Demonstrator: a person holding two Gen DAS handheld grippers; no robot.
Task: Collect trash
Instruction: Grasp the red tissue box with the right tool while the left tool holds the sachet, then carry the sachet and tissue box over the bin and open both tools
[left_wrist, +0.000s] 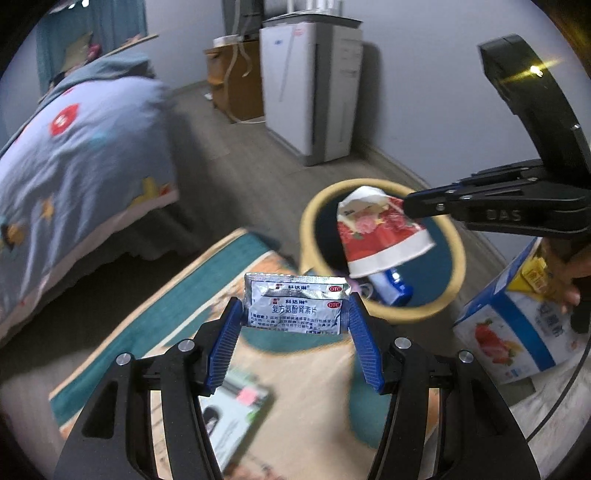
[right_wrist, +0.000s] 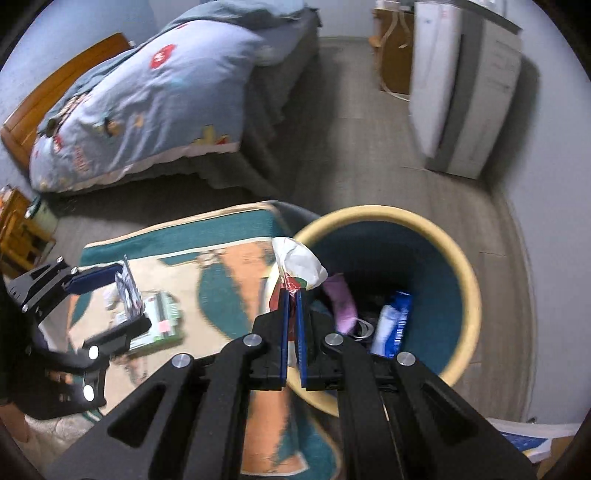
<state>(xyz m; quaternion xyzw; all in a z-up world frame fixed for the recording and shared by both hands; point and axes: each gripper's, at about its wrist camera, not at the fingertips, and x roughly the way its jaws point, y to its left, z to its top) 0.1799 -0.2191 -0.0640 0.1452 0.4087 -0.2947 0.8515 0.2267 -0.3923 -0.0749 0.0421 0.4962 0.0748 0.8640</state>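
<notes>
Your jaws on the left gripper (left_wrist: 295, 314) are partly open and squeeze a silver medicine packet (left_wrist: 295, 306) by its two side edges — it stands up above the rug (left_wrist: 155, 325). Past it, your right gripper (left_wrist: 410, 206) pinches a crushed red paper cup (left_wrist: 380, 236) over the round yellow-rimmed trash bin (left_wrist: 310, 221). A blue and white carton (left_wrist: 517, 325) sits beside the bin.

From the right wrist, your right gripper (right_wrist: 292, 295) has its jaws almost closed on the paper cup (right_wrist: 299, 266) — right at the bin's (right_wrist: 469, 280) near rim. Blue and purple trash lies inside. Your left gripper (right_wrist: 122, 295) holds the packet (right_wrist: 127, 291) off to the left, above a green booklet (right_wrist: 159, 325) on the rug (right_wrist: 236, 229).
</notes>
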